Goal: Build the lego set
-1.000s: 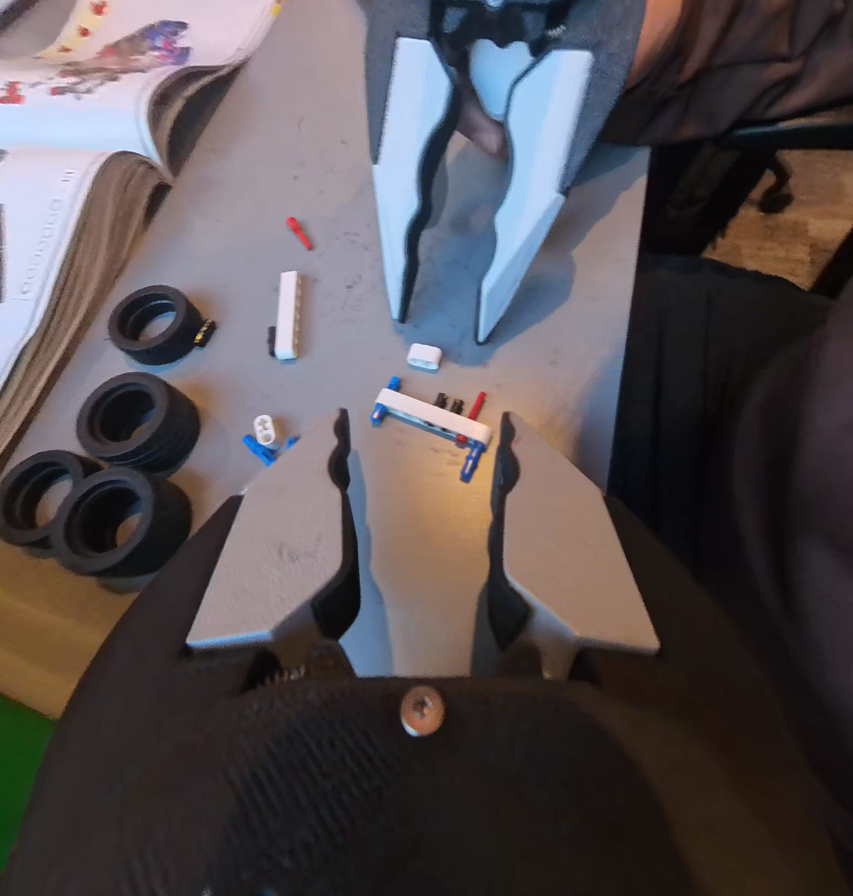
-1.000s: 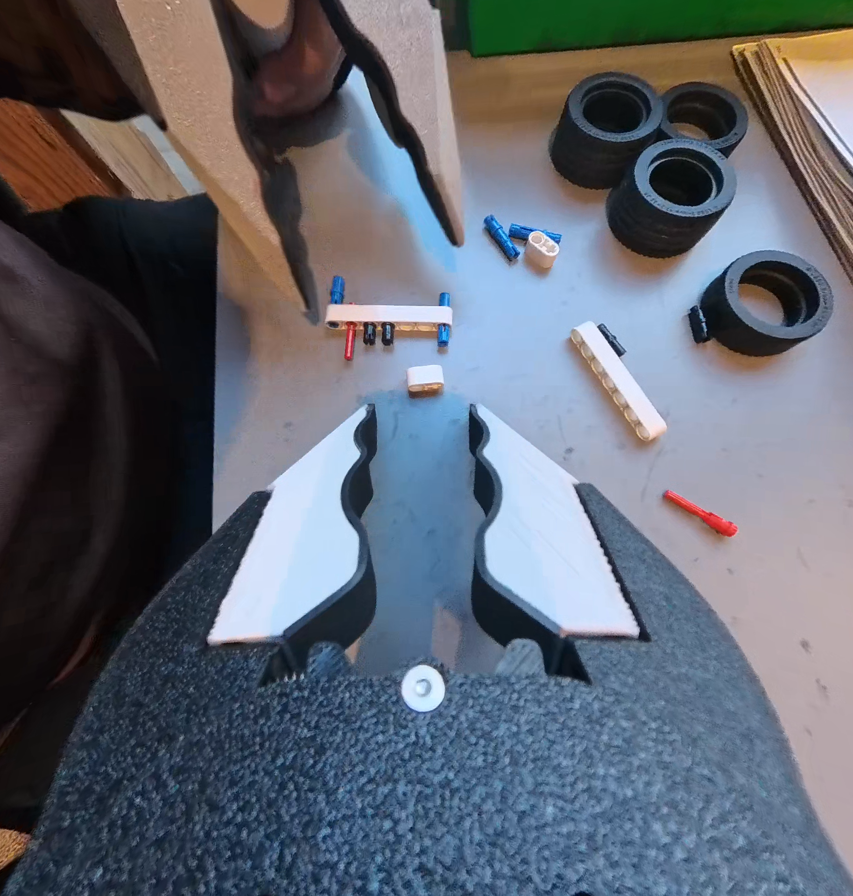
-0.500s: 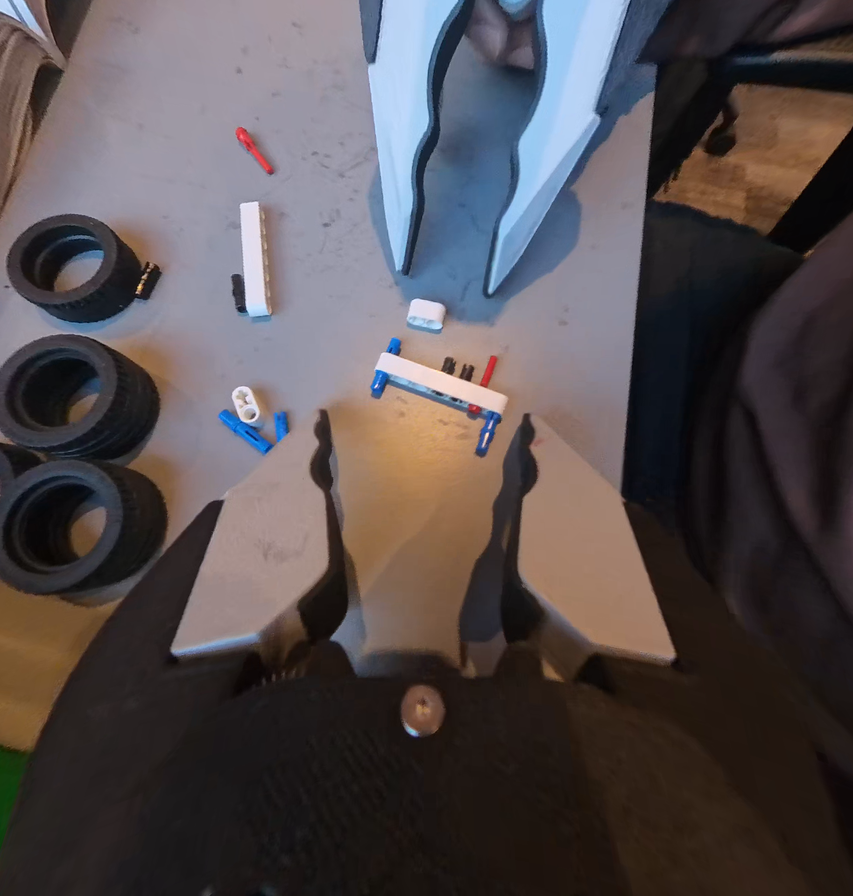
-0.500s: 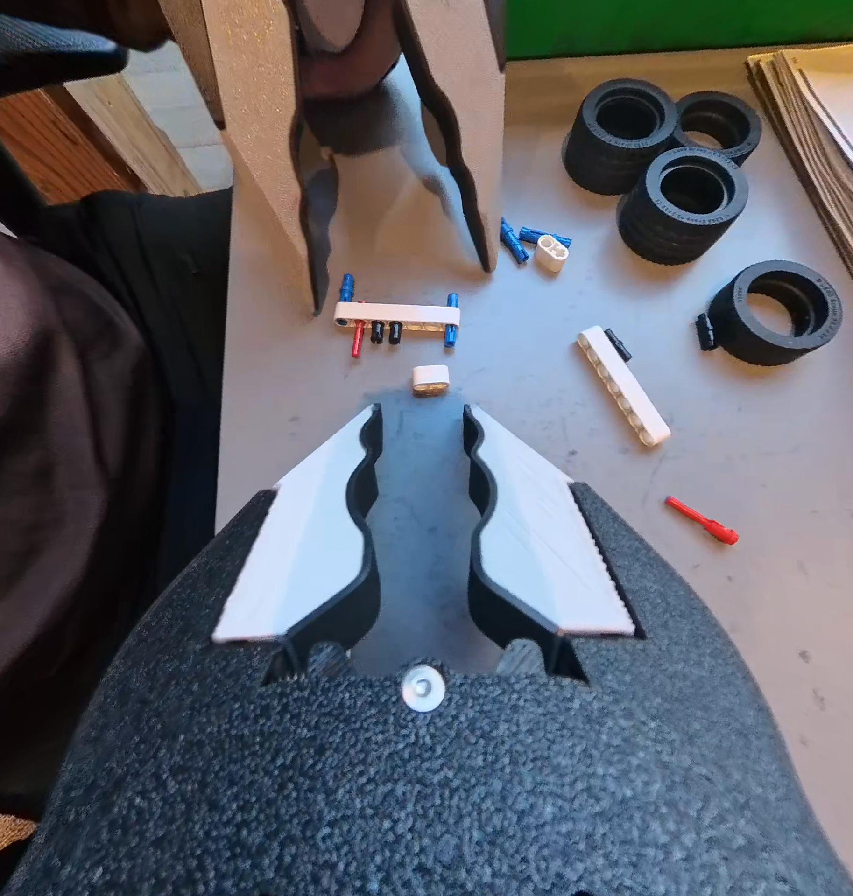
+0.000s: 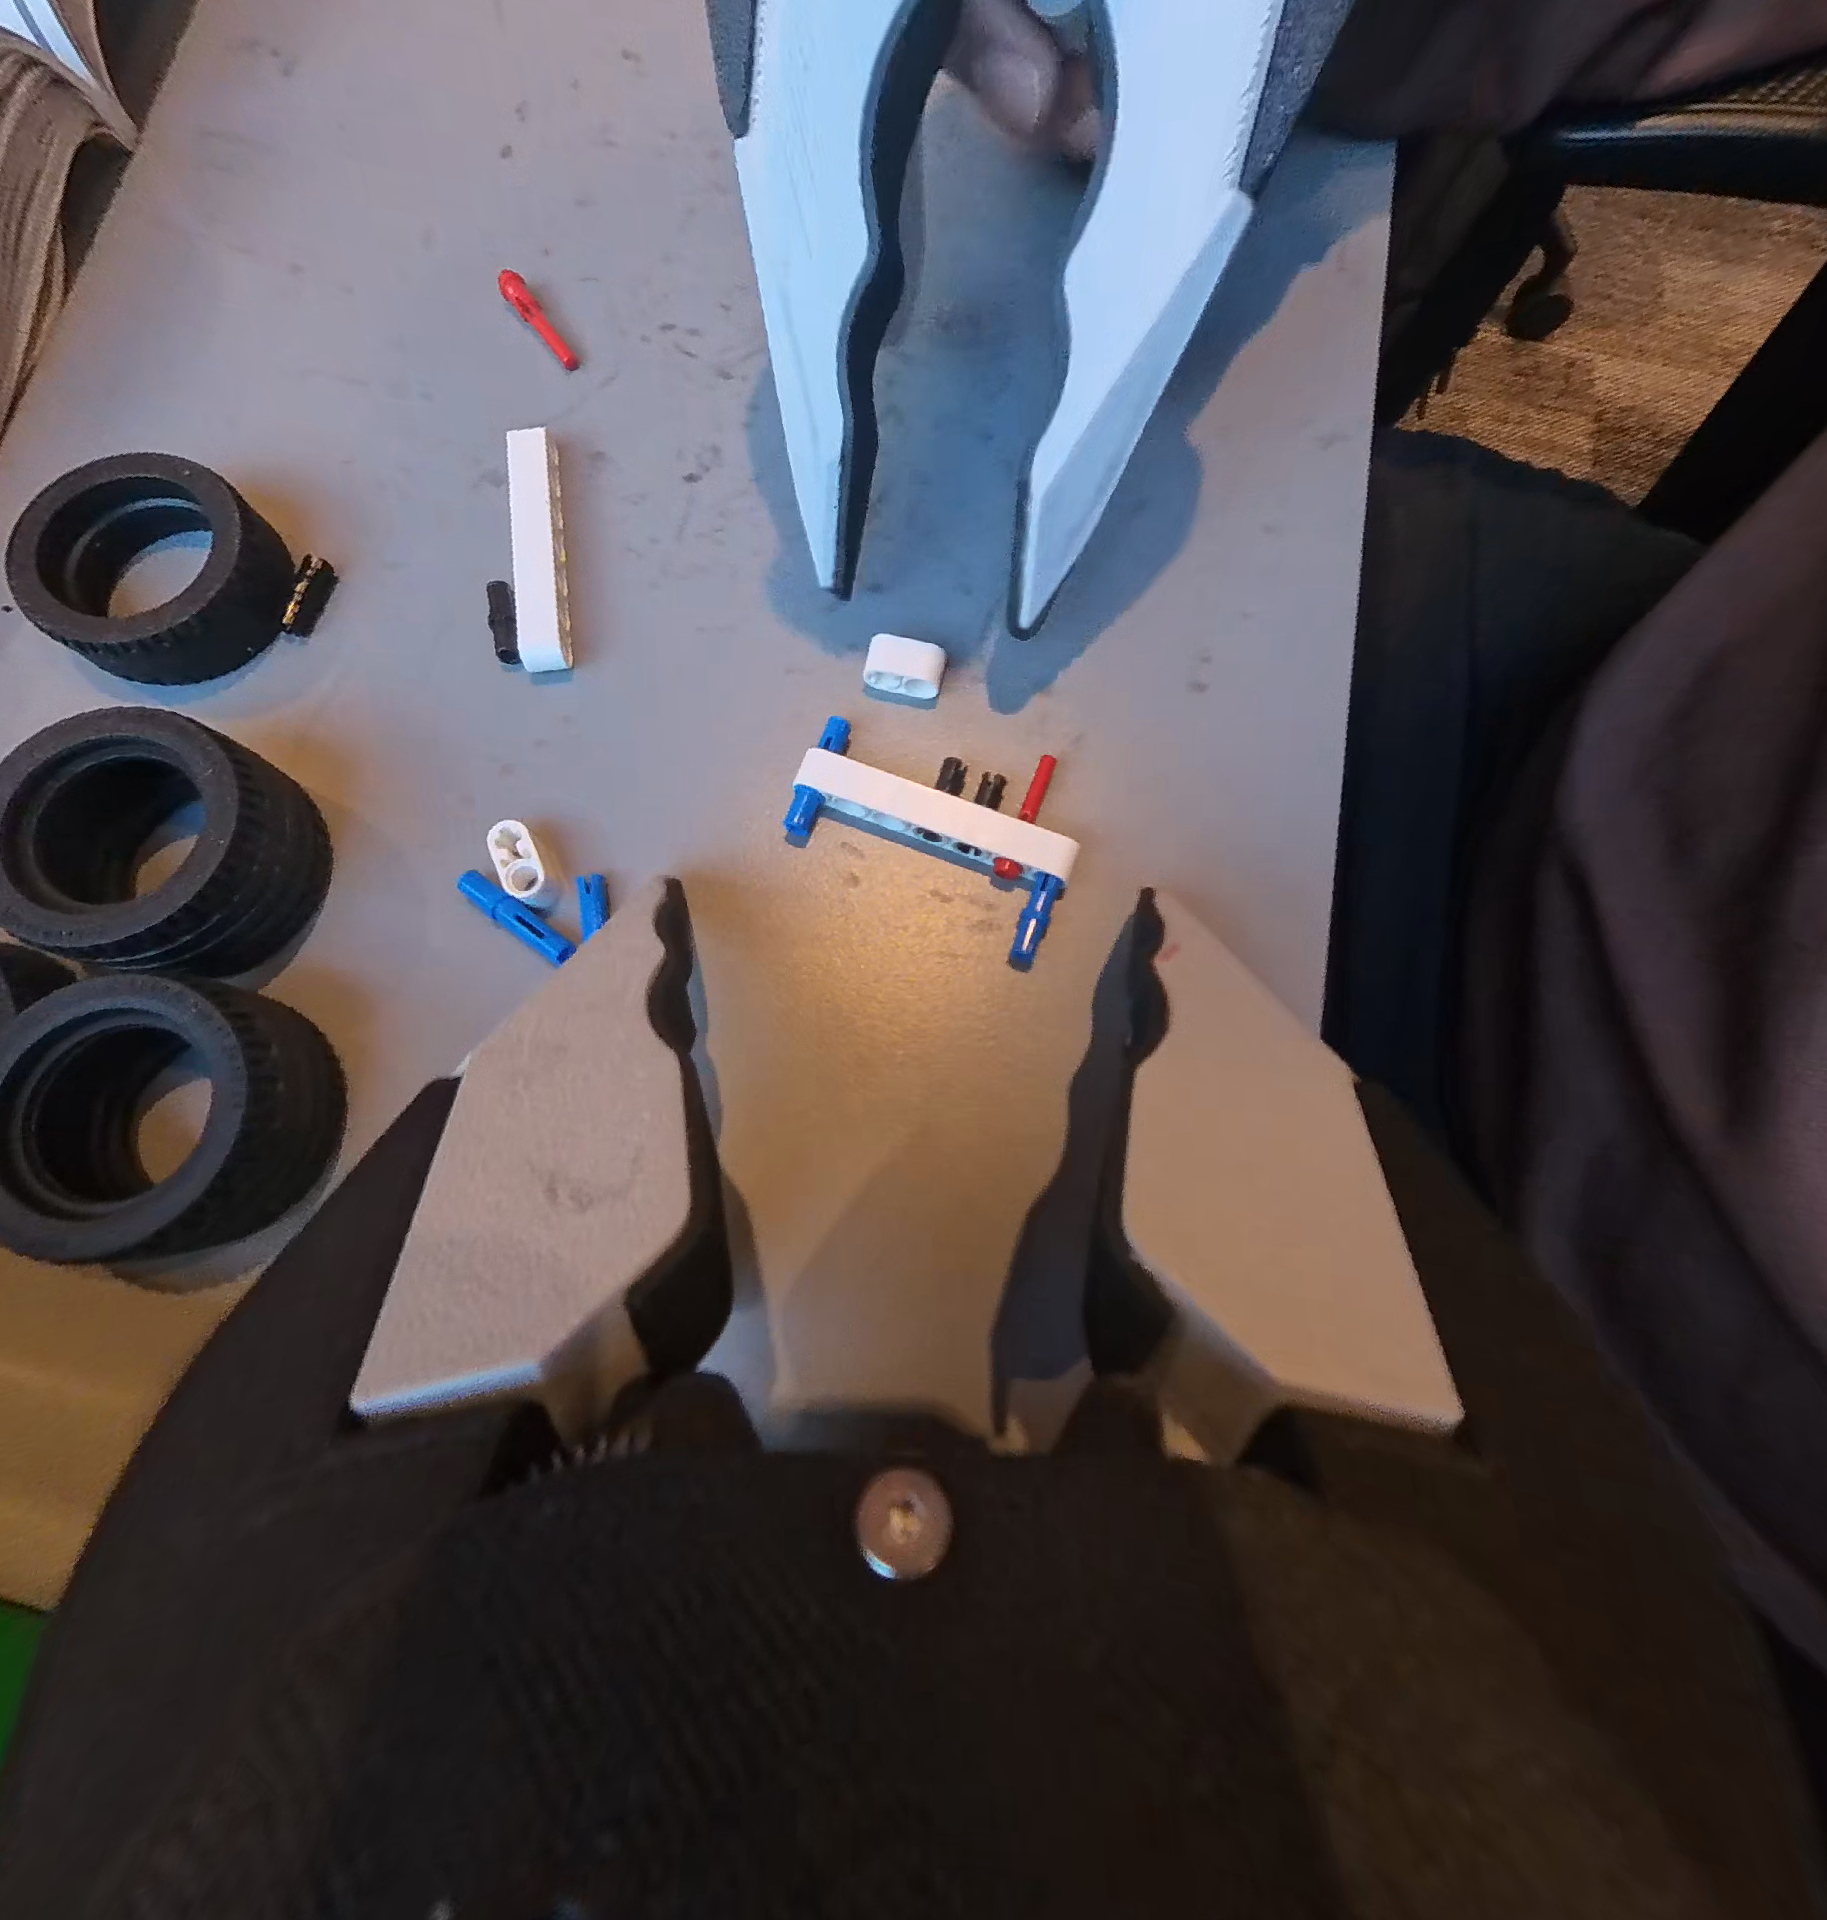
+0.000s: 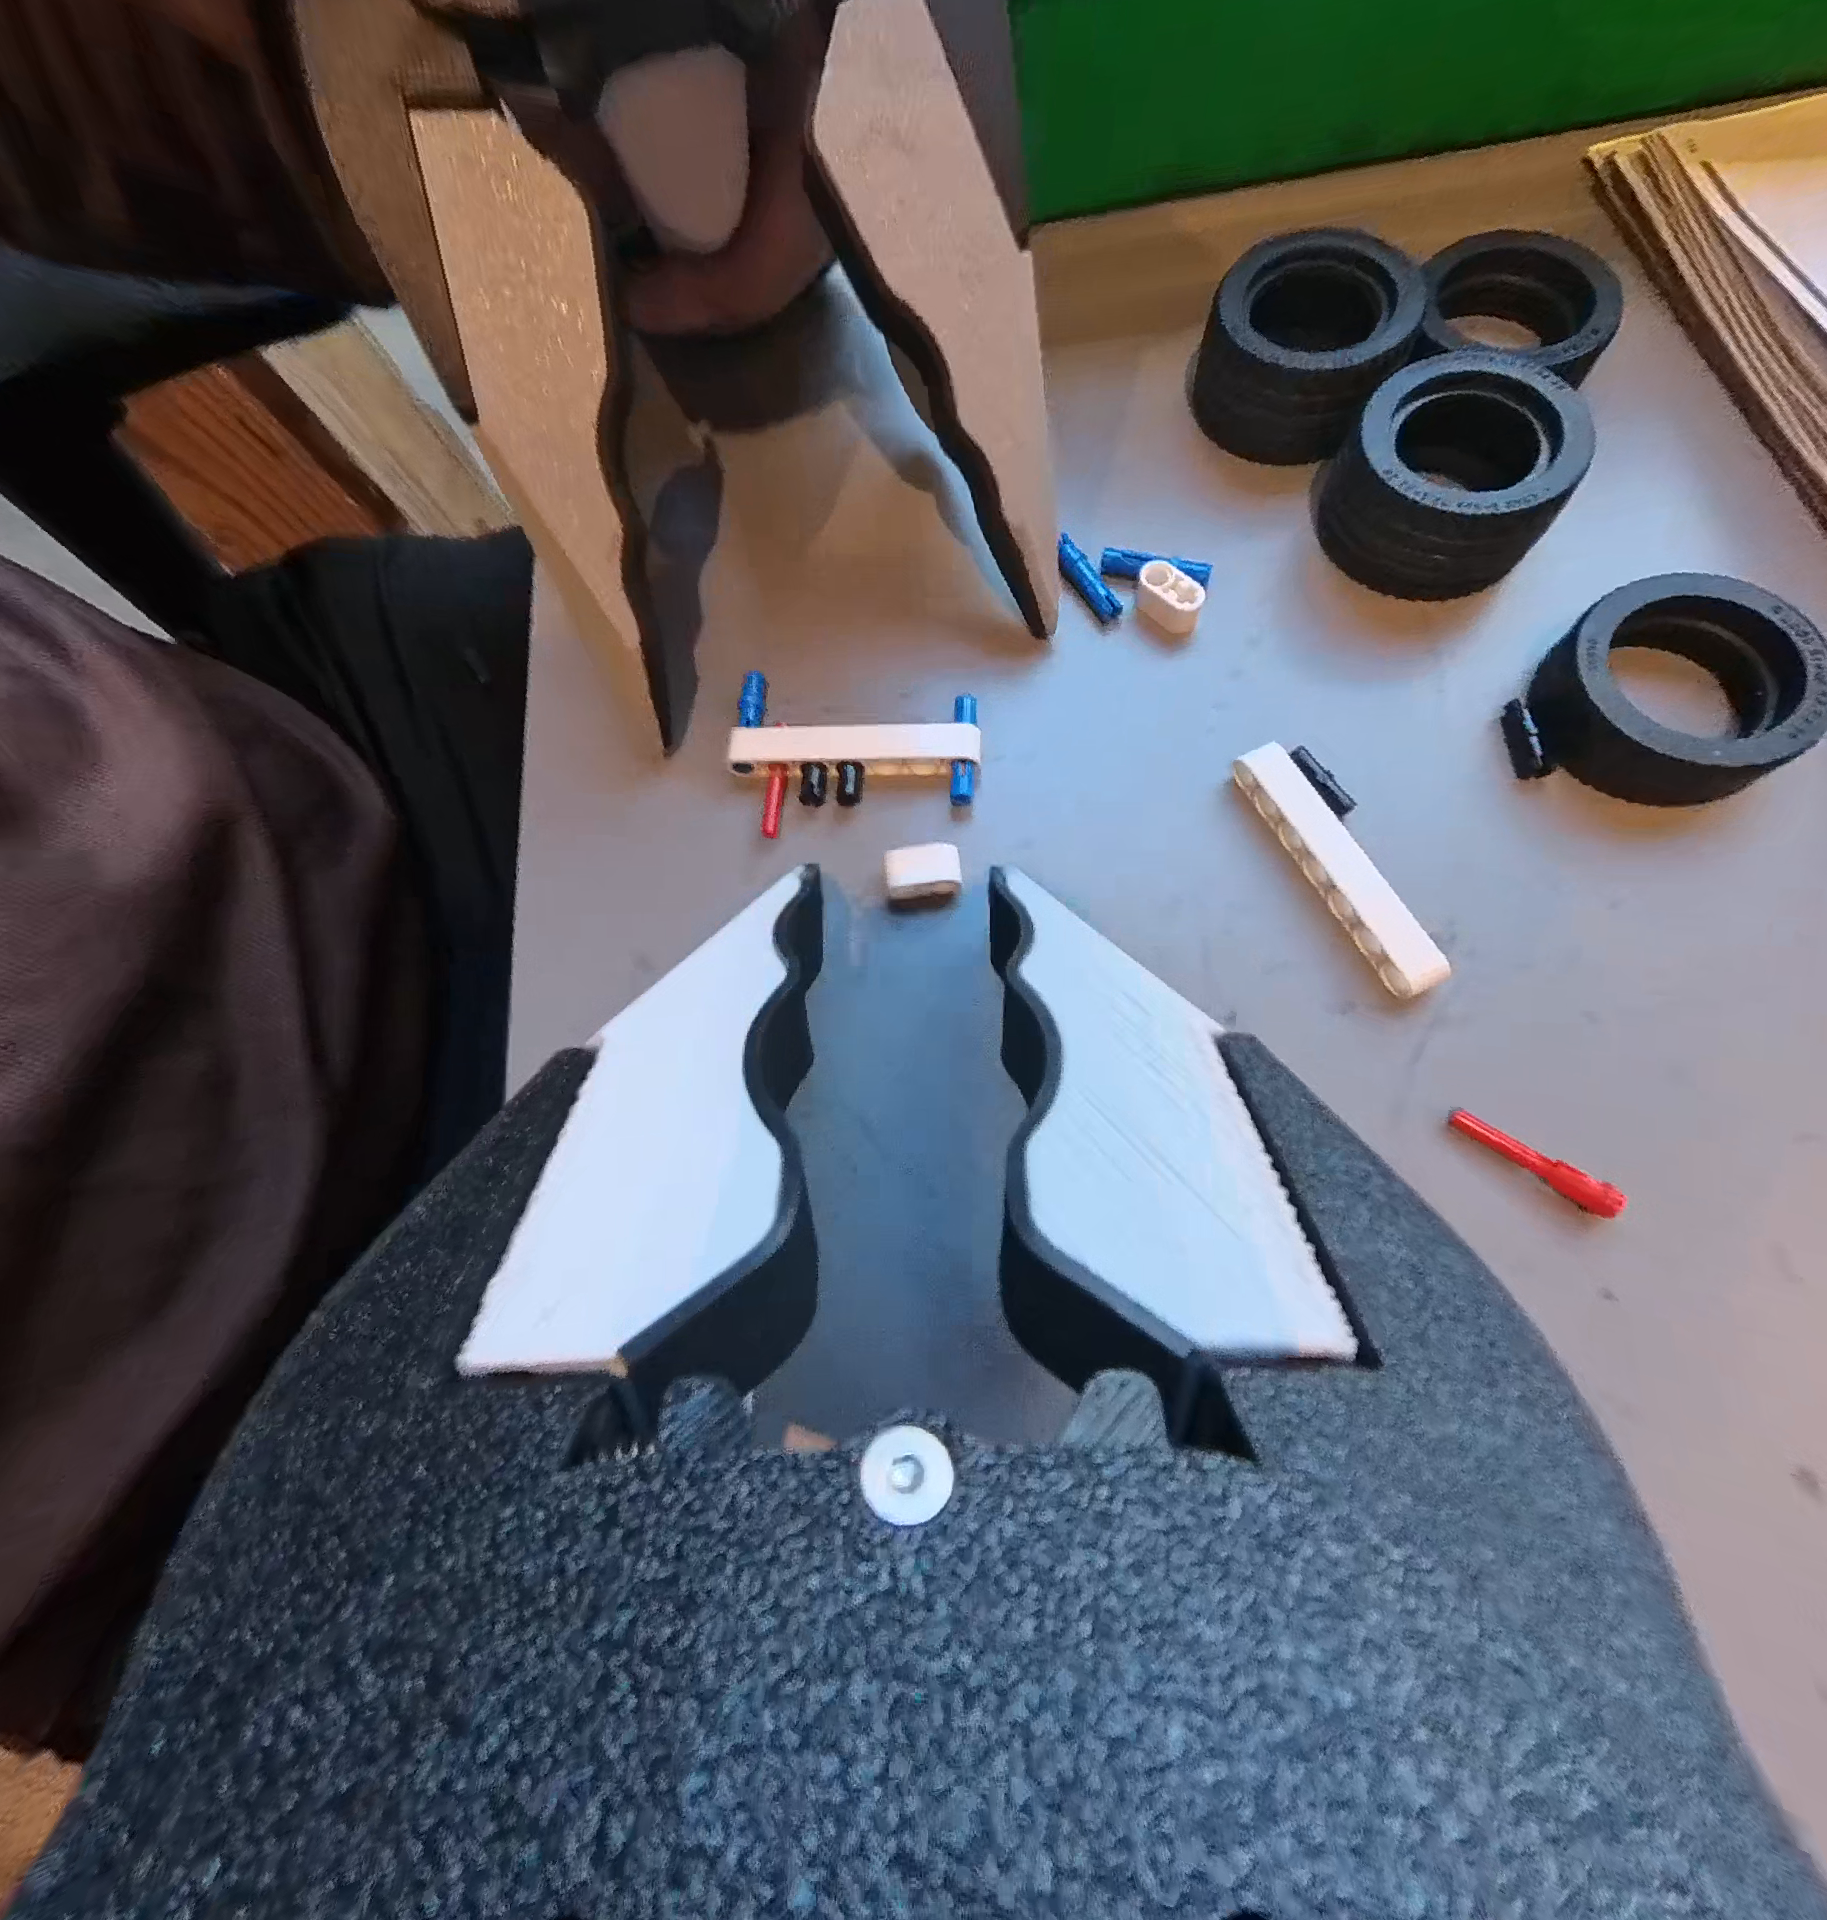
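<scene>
A white beam with blue, black and red pins (image 5: 935, 821) lies on the grey table (image 5: 369, 260) just ahead of my open, empty left gripper (image 5: 904, 899). It also shows in the right wrist view (image 6: 855, 750). A small white two-hole piece (image 5: 905, 666) lies beyond the beam. In the right wrist view this piece (image 6: 922, 872) sits at the tips of my open, empty right gripper (image 6: 901, 881). The right gripper (image 5: 930, 603) faces mine across the beam. The left gripper (image 6: 857, 686) stands wide open behind the beam.
A long white beam (image 6: 1340, 871) with a black pin, a red axle (image 6: 1537, 1177), two blue pins and a white connector (image 6: 1169, 594) lie to the side. Several black tyres (image 5: 140, 852) stand farther out. An open booklet's edge (image 6: 1740, 260) and the table edge (image 5: 1345, 727) bound the space. It is some 10 centimetres from my right tips to the red axle (image 6: 1537, 1177). The left camera catches it too, in the left wrist view (image 5: 542, 312).
My left gripper has pulled back and opened wider. The right gripper has closed in until its tips flank the small white piece. The parts on the table have not moved.
</scene>
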Action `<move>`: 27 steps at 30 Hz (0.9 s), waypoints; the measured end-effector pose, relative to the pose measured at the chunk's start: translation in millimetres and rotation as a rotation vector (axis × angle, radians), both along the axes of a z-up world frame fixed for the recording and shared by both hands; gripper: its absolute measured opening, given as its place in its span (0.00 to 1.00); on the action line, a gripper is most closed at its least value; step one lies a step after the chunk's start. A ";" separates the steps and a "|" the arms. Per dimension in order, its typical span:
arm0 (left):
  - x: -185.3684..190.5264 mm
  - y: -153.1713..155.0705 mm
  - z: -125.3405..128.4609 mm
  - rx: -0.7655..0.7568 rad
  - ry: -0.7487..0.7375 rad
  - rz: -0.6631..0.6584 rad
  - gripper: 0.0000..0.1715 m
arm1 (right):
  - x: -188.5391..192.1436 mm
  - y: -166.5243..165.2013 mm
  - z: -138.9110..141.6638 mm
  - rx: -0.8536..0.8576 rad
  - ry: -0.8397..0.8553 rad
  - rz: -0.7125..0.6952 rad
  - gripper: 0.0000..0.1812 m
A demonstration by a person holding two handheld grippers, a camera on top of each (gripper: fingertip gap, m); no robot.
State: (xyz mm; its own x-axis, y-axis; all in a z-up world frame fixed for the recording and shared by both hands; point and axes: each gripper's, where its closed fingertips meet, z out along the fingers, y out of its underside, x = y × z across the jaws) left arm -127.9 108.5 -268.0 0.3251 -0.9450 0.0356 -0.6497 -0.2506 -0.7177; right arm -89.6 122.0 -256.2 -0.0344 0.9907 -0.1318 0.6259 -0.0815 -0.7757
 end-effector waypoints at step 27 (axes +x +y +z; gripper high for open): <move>-1.2 2.6 17.4 -0.009 -0.125 0.039 0.33 | -9.3 -2.8 4.4 0.085 0.032 0.013 0.09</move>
State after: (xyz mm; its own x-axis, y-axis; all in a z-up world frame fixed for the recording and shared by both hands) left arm -129.1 111.1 -250.6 0.3536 -0.9314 0.0866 -0.5452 -0.2805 -0.7900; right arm -98.9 119.3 -251.7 -0.0506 0.9977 -0.0458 0.6013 -0.0062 -0.7990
